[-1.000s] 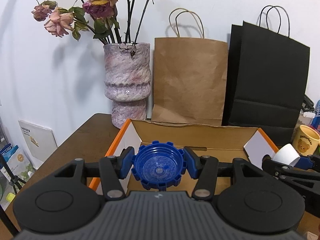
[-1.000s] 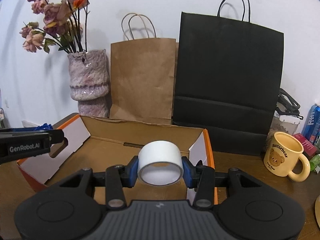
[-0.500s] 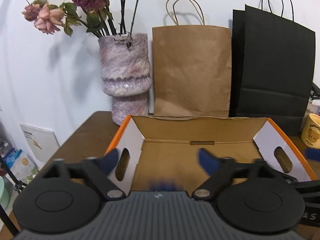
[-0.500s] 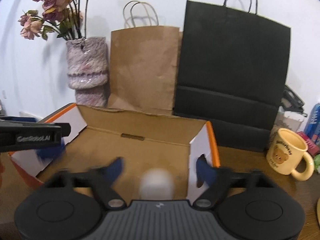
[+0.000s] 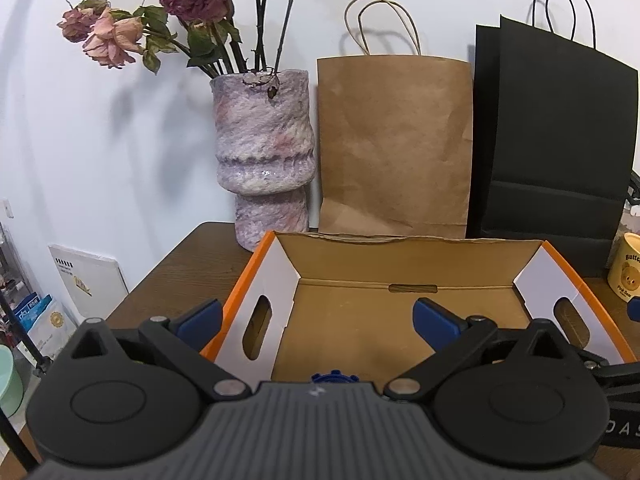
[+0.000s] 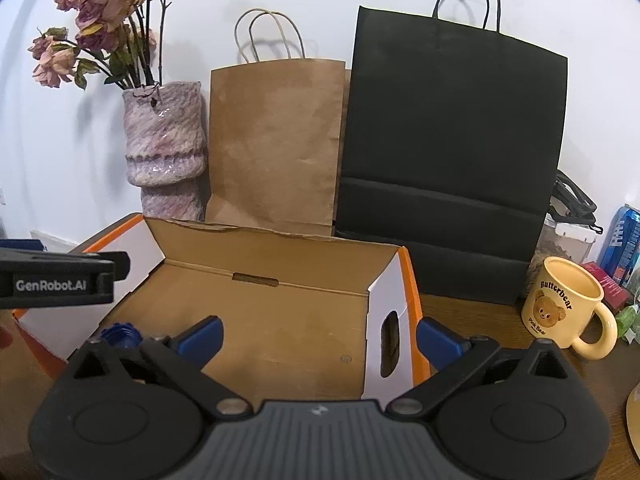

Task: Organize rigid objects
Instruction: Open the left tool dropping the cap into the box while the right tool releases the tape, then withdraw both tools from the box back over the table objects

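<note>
An open cardboard box with orange edges (image 5: 404, 264) (image 6: 280, 252) sits on the brown table. My left gripper (image 5: 316, 318) is open and empty above the box's left half. The blue ridged cap (image 5: 334, 378) lies in the box just under it, mostly hidden by the gripper body; it also shows in the right wrist view (image 6: 120, 334). My right gripper (image 6: 318, 336) is open and empty above the box's right end wall. The white tape roll is out of sight. The left gripper's side (image 6: 60, 278) shows at the left of the right wrist view.
A purple vase with dried roses (image 5: 262, 152), a brown paper bag (image 5: 394, 144) and a black paper bag (image 5: 556, 144) stand behind the box against the wall. A yellow bear mug (image 6: 566, 304) and a blue can (image 6: 622, 240) stand to the right.
Both grippers opened. The blue cap dropped out of the left one and the white tape roll out of the right one, down into the box.
</note>
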The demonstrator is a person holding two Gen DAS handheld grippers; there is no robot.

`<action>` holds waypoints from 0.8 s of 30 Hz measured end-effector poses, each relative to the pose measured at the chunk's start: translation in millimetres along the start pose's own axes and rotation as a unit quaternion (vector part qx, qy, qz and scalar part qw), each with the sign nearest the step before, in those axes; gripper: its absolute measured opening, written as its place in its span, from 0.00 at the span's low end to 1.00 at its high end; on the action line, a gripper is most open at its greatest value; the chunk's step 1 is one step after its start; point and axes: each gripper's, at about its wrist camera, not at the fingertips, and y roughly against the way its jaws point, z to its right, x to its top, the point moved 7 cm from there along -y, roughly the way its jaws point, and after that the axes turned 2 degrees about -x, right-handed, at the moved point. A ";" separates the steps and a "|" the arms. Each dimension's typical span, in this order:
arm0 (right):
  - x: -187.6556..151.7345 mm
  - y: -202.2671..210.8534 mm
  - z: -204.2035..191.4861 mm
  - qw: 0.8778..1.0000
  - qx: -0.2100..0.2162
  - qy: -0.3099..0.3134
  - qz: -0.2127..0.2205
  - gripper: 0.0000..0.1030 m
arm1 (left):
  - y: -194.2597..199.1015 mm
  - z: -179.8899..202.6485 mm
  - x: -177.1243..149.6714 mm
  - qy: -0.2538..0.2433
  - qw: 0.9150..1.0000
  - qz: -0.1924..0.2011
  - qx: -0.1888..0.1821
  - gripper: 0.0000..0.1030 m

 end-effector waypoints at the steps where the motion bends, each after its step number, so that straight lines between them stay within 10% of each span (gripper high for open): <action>1: -0.2 0.7 0.1 1.000 0.000 0.000 0.000 1.00 | 1.6 -0.6 0.0 0.001 1.000 0.001 -0.001 1.00; 24: -25.1 76.1 16.3 1.000 -0.006 0.000 0.021 1.00 | 73.3 -7.2 -21.9 0.013 0.999 0.020 -0.022 1.00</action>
